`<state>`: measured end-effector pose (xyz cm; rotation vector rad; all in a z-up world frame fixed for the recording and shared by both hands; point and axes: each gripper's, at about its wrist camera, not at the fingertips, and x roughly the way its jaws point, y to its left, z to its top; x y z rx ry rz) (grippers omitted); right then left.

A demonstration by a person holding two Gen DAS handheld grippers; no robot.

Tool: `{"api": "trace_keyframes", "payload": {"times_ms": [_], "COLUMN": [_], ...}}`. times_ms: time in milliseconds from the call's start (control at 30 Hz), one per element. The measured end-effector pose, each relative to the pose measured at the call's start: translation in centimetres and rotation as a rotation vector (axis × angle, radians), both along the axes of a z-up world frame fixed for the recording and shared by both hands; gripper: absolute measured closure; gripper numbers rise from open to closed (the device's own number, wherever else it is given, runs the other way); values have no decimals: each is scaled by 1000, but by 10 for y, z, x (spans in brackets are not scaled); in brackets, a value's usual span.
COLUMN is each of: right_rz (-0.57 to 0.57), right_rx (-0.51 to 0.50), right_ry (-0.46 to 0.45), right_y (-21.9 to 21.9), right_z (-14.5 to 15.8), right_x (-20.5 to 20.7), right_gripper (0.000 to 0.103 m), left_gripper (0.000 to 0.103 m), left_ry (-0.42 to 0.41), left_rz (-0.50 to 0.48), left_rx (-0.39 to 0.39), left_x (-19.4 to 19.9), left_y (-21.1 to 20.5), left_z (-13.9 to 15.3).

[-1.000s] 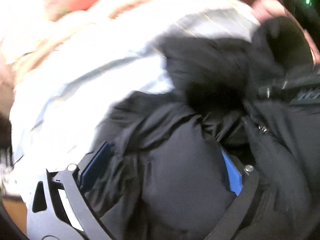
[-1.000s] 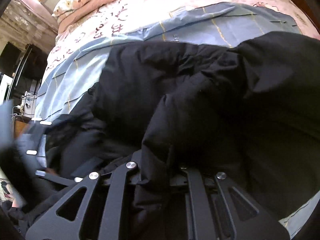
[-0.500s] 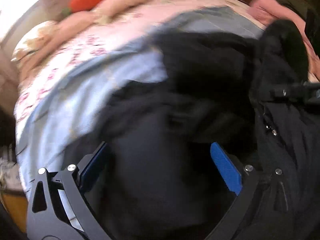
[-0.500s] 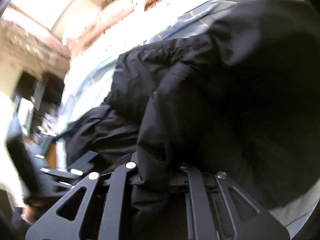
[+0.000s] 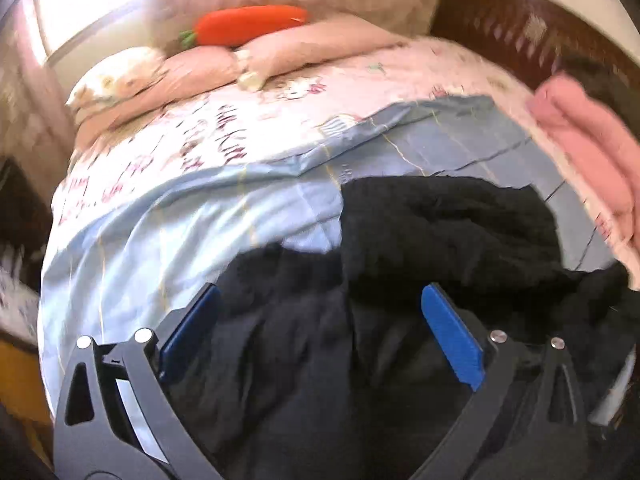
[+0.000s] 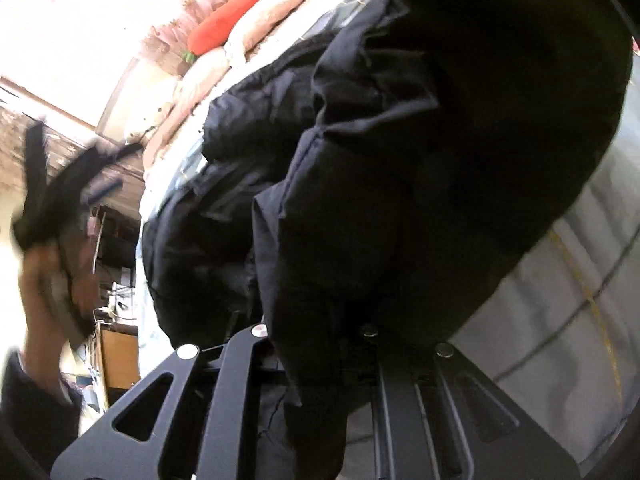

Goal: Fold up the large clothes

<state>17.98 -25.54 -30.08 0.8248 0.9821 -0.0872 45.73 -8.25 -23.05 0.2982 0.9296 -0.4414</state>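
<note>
**Gathering a black puffer jacket on the bed**

Lying bunched on the light blue sheet [image 5: 248,208], the black puffer jacket [image 5: 440,232]. Spreading wide above it with nothing between the blue pads, the left gripper [image 5: 320,320]. Clamping a thick fold of the jacket [image 6: 400,160], the right gripper [image 6: 316,344]. Likely handling soft, bulky, light, with a slick shell; worth pinching at quilted seams or hems. Beyond, showing a pink floral bedspread [image 5: 280,112], pillows [image 5: 192,76], a carrot plush [image 5: 248,24], a dark headboard [image 5: 520,24].

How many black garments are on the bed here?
1: a black padded jacket lying on the blue sheet, one fold gripped in the right gripper. Others may be hidden beneath.
</note>
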Motion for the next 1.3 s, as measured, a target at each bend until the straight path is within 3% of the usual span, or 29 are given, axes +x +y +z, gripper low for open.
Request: {"api": "trace_keyframes", "payload": {"times_ms": [167,200,233,267,300,367,433,567,633,733,833,1000,1067,1300], "right_rz": [-41,-41,-43,-48,-50,-56,-61,-68,-57,-40,-6,116,147,282], "right_rx": [25,25,30,36,38,34,31,20,9,-8,-28,-110,-111,-178], "right_ry": [26,27,26,27,29,26,26,0,-21,-69,-112,-157,-163,-132], "right_y": [-7,-5,-4,-4,-5,-7,-4,-8,-11,-13,-13,-3,0,24], "right_z": [-16,-18,-20,-21,-22,-23,-23,-8,3,24,39,35,29,27], "right_x": [-17,-15,-14,-15,-16,-21,-20,-16,-11,1,22,95,127,215], "right_gripper": [90,89,88,88,87,87,87,85,85,85,85,85,85,85], "left_gripper": [3,24,73,85,87,98,99,100,100,99,99,89,83,82], "left_ry": [127,154,225,316,338,283,249,334,360,442,442,422,427,600], "left_rz": [5,9,4,8,23,-4,-2,97,126,166,163,74,48,20], "left_rx": [17,-2,-52,-105,-126,-133,-144,-300,-335,-349,-302,-60,-11,-70], "left_x": [71,78,87,91,92,78,57,8,-19,-35,-28,-12,-7,27], "left_y": [-45,-47,-49,-50,-50,-49,-44,-1,19,35,33,4,4,24], "left_z": [-59,-70,-82,-92,-95,-82,-65,-45,-46,-77,-102,-105,-107,-126]}}
